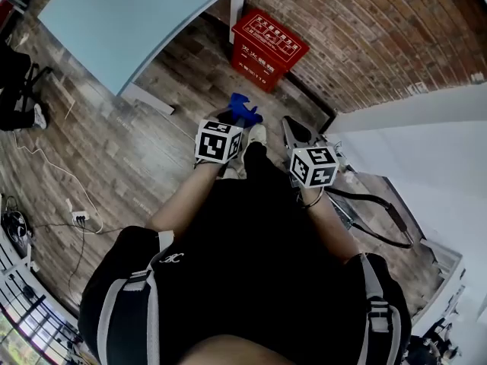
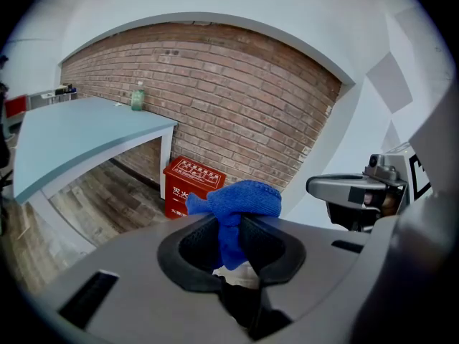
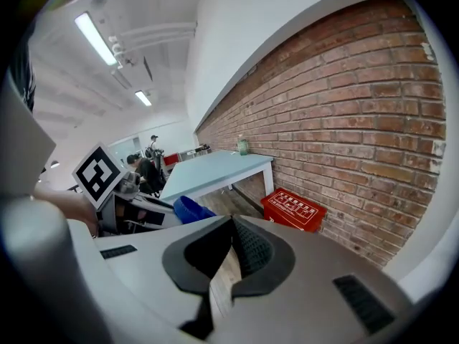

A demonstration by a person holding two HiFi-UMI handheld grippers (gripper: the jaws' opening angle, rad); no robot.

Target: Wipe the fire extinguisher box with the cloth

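Note:
The red fire extinguisher box (image 1: 268,48) stands on the wood floor against the brick wall, well ahead of both grippers; it also shows as the red box (image 2: 191,185) and the red box (image 3: 292,208). A blue cloth (image 1: 245,109) hangs bunched from my left gripper (image 1: 239,118), which is shut on it. In the left gripper view the cloth (image 2: 238,203) fills the gap of the left gripper (image 2: 233,222). My right gripper (image 1: 293,130) is held beside it at waist height. Its tips meet in the right gripper view, so the right gripper (image 3: 231,225) is shut and holds nothing.
A light blue table (image 1: 129,14) stands left of the box, with a green bottle (image 2: 137,97) on it. A white wall (image 1: 426,150) juts out at the right. A power strip with cables (image 1: 80,217) lies on the floor at the left. The person's legs fill the lower view.

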